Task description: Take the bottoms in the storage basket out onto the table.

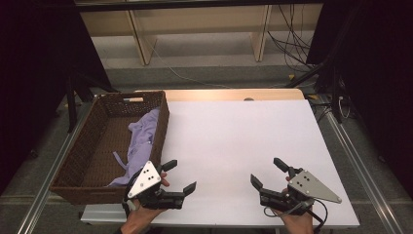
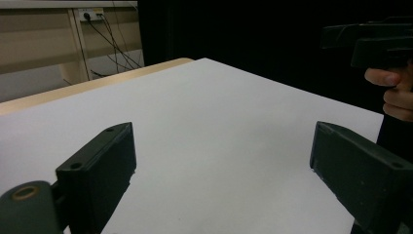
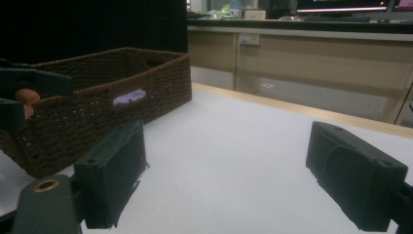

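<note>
Cloth [image 1: 143, 141] lay in the basket [image 1: 87, 146] at the table's [image 1: 234, 146] left edge, draped over its right wall, so I held my left gripper [image 1: 181, 176] and right gripper [image 1: 265, 171] released and empty near the front edge, ready to reach in.

White table top [image 1: 234, 141] (wooden strip at its far edge), cables [image 1: 292, 46] on the floor beyond
</note>
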The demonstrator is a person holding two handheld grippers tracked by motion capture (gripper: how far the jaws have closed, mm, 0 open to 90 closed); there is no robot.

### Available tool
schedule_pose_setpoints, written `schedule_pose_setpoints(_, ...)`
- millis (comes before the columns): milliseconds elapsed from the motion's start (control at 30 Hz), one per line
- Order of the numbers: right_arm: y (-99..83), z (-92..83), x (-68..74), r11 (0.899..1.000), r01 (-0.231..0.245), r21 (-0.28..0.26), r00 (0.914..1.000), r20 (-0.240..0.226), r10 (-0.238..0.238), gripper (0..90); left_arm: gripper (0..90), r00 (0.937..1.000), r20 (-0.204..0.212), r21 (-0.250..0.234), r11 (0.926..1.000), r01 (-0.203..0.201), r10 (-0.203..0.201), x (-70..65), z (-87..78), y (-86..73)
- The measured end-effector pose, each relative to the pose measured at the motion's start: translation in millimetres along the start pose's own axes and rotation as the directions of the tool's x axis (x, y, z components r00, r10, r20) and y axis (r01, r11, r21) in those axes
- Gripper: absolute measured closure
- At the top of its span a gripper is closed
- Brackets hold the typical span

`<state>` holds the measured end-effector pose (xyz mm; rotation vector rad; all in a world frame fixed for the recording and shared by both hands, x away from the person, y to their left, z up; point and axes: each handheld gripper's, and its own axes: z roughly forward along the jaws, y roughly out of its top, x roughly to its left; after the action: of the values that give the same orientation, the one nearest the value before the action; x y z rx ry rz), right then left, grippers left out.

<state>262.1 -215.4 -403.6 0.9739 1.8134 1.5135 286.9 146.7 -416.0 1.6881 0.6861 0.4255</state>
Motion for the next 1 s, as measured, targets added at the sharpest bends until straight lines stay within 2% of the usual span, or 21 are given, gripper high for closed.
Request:
schedule_pose_setpoints(233,-0.1,-0.1,2.5,1.0,0.025,-0.002,0.9997,0.001,-0.025,15.7,9.2,1.0,-0.003,-0.001,1.0,0.004,-0.004,0.8,0.6,0.3)
schedule_pose_setpoints(367,-0.2,0.1,2.0,1.0,0.012,-0.006,0.9999,-0.005,-0.012,15.8,9.2,0.9999,-0.011,-0.001,1.0,0.01,-0.01,1.9,1.0,0.4)
schedule_pose_setpoints(500,-0.1,0.0,1.9,1.0,0.012,-0.006,0.9999,-0.005,-0.012,15.9,9.2,0.9983,-0.003,-0.011,0.9983,0.058,-0.058,3.4,0.3,3.1)
schedule_pose_setpoints(1000,-0.6,1.8,2.5,1.0,0.009,-0.005,0.9999,-0.01,-0.009,16.2,9.2,0.9977,-0.034,0.032,0.9977,0.059,-0.058,5.2,2.0,10.4)
